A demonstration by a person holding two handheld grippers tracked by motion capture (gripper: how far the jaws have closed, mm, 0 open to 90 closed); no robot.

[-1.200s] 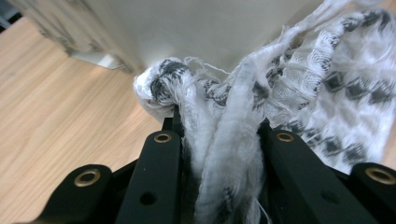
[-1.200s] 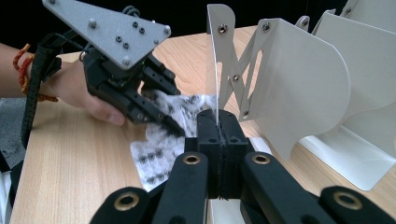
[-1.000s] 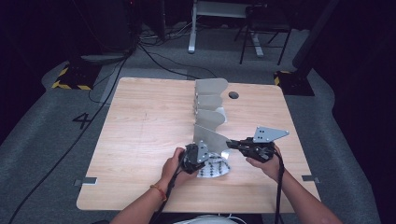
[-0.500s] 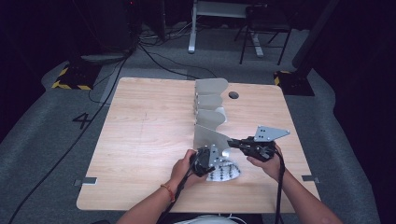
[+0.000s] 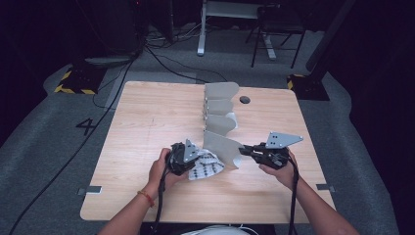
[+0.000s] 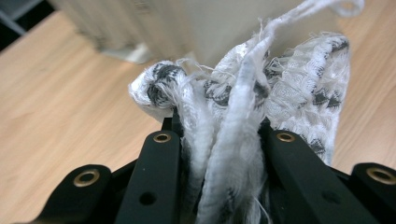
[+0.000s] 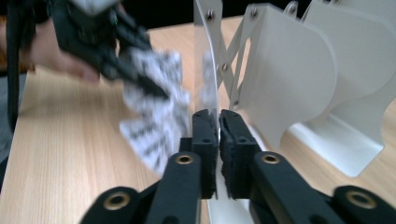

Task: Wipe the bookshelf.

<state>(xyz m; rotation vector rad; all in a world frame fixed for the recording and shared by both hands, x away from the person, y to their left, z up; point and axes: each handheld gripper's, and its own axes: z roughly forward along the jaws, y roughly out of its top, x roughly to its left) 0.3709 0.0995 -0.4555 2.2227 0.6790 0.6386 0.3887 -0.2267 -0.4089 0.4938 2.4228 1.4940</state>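
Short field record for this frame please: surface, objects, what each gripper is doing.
surface: wooden table
rack: white accordion rack of curved panels, standing mid-table
cloth: white cloth with black pattern, bunched, beside the rack's nearest panel
left gripper: shut on the cloth
right gripper: jaws around the thin edge of the nearest panel, just been opening slightly

Counter: my work surface is a light wood-grain counter, square-cut, standing on grey carpet.
Rack: a white accordion rack of curved panels stands on it, running from the far edge toward me, just right of the middle.
Cloth: a white cloth with a black pattern lies partly on the wood, just beside the rack's nearest panel.
Hole: a dark round cable hole sits near the far edge, right of the rack.
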